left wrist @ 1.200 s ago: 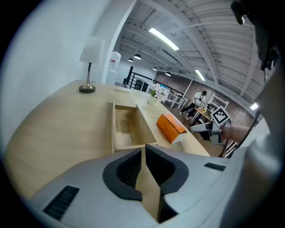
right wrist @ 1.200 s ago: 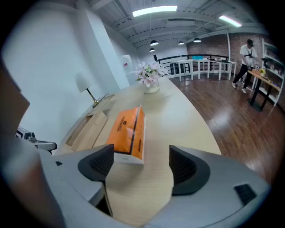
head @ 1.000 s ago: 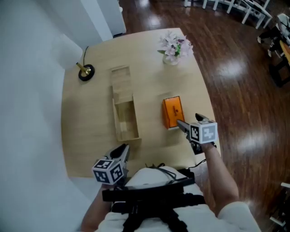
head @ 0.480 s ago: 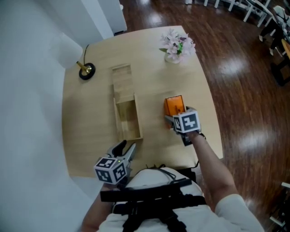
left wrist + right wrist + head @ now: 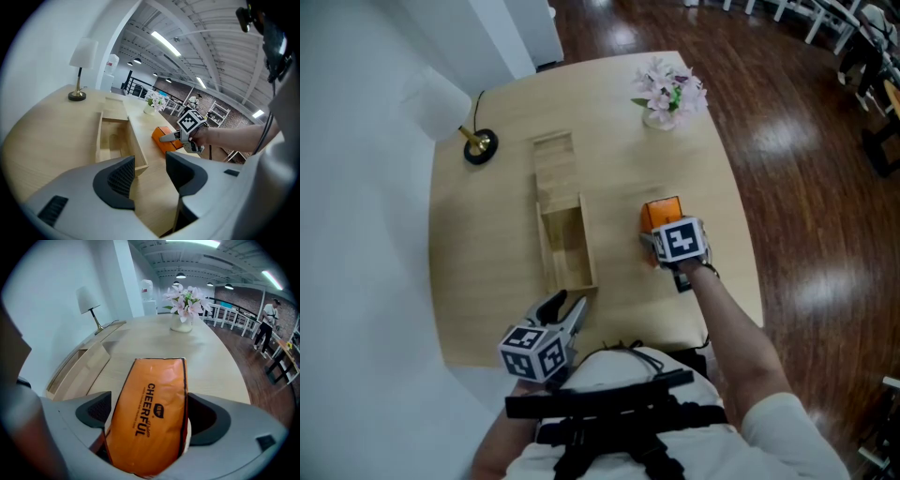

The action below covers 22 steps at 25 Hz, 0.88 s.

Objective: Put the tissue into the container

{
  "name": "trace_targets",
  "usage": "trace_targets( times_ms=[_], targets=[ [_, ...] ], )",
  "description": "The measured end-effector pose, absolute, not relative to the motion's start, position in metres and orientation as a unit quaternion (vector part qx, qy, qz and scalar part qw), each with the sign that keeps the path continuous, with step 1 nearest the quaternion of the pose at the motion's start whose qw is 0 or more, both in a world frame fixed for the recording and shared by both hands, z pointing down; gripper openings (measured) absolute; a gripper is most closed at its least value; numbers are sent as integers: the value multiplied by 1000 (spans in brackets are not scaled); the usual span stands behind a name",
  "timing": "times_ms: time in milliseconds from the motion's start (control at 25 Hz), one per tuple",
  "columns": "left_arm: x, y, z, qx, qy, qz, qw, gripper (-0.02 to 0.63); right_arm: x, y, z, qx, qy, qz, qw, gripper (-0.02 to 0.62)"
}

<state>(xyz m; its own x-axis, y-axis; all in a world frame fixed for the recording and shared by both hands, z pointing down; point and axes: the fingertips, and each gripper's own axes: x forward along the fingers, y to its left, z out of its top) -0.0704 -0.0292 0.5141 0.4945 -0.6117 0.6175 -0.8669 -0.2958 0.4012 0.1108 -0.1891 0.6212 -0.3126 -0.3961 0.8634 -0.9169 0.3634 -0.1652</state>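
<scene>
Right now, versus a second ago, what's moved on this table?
The right gripper moved in and down over the orange plastic tissue pack; its jaws have just been opening and straddle it, not clamped. The left gripper has just been opening its jaws, nothing between. The long wooden box, white lamp and pink flowers stayed.

The table point(image 5: 487, 244) is lit brightly and evenly by ceiling strip lights point(image 5: 165, 42) above it. Pale glare is thrown on the dark floor point(image 5: 787, 187) right of the table; soft shadows are cast upon the table. Both gripper views are bowed and black-cornered by wide-angle distortion.
</scene>
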Motion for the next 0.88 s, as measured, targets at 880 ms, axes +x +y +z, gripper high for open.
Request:
trace_targets(
  times_ms=[880],
  targets=[
    [-70, -24, 517, 783, -467, 175, 372, 195, 123, -193, 643, 447, -714, 392, 369, 486]
  ],
)
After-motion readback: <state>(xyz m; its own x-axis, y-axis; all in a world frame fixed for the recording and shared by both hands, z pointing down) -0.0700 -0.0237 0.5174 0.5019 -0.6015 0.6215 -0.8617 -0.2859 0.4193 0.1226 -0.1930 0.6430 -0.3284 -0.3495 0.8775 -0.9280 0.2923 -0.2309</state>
